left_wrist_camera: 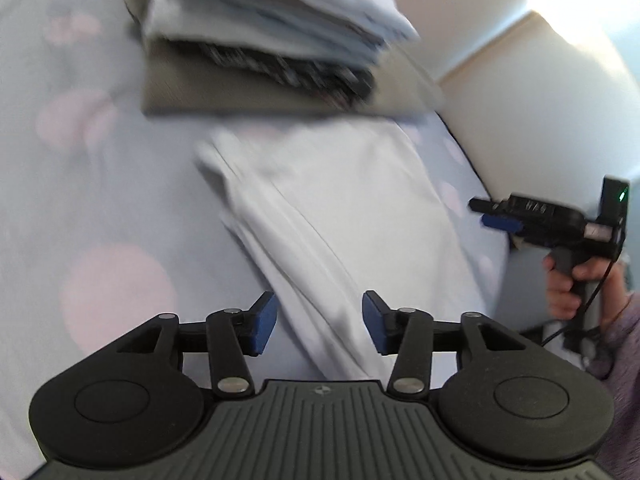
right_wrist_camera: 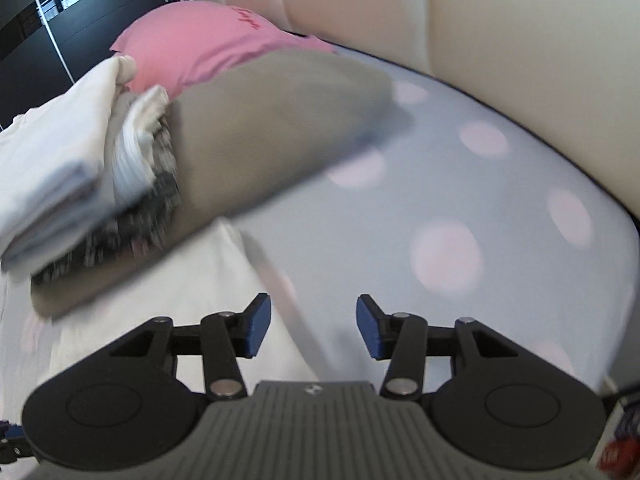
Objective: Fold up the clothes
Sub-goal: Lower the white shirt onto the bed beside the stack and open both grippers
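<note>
Left wrist view has the left tool [left_wrist_camera: 318,322] hanging over the bed [left_wrist_camera: 80,184] with its blue pads [left_wrist_camera: 264,322] standing well apart, nothing pinched between them. Just ahead of and under that gap lies a folded white garment [left_wrist_camera: 320,208], running lengthwise away from the tool on the pale blue sheet with the pink dots. Beyond the garment's far end sits a stack of folded clothes [left_wrist_camera: 256,40]: a taupe piece at the bottom, a dark patterned one on it, and white and light blue ones on top. Pretty blurry up there, so I can't tell how many layers.

Off to the right, a hand [left_wrist_camera: 568,284] grips the handle of the right tool [left_wrist_camera: 486,214], held near the bed's edge by the cream padded headboard [left_wrist_camera: 540,112].

Right wrist view shows the right tool [right_wrist_camera: 312,326] with its pads also parted and empty. The white garment [right_wrist_camera: 192,280] is ahead and to its left, the stack [right_wrist_camera: 160,160] further left, and a pink pillow [right_wrist_camera: 200,48] behind that.
</note>
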The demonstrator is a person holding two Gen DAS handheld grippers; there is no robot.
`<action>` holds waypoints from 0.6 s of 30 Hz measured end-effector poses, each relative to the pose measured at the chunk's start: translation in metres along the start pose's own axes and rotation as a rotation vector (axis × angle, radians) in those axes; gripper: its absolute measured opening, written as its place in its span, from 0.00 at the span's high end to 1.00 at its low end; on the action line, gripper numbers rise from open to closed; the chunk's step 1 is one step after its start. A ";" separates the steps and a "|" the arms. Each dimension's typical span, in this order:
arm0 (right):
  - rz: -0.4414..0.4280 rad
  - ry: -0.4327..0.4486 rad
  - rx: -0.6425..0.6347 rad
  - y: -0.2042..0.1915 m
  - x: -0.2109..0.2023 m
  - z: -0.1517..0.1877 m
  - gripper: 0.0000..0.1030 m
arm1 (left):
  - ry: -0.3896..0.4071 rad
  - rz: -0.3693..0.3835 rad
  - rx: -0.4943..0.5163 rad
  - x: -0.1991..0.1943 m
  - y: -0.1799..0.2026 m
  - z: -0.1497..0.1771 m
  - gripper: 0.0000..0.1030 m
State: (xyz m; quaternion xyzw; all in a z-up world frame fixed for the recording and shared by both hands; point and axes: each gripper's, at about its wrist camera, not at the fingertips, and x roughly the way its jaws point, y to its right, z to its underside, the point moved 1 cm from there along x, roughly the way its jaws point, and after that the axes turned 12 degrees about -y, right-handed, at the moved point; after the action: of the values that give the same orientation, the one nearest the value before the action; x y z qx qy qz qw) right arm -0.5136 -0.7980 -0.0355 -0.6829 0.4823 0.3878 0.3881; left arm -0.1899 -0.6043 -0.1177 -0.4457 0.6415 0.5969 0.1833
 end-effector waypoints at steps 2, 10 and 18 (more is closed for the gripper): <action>0.009 -0.025 0.012 0.014 -0.007 0.030 0.51 | -0.034 0.021 -0.008 0.007 0.008 0.013 0.55; -0.053 -0.036 0.124 0.053 -0.018 0.110 0.43 | -0.119 0.044 -0.049 0.028 0.022 0.052 0.54; -0.138 0.008 0.274 0.076 -0.002 0.133 0.43 | -0.183 0.040 -0.022 0.048 0.030 0.078 0.58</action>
State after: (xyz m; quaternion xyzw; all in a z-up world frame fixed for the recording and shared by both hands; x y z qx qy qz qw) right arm -0.6075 -0.6948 -0.0988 -0.6567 0.4841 0.2879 0.5014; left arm -0.2626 -0.5522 -0.1532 -0.3783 0.6242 0.6456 0.2245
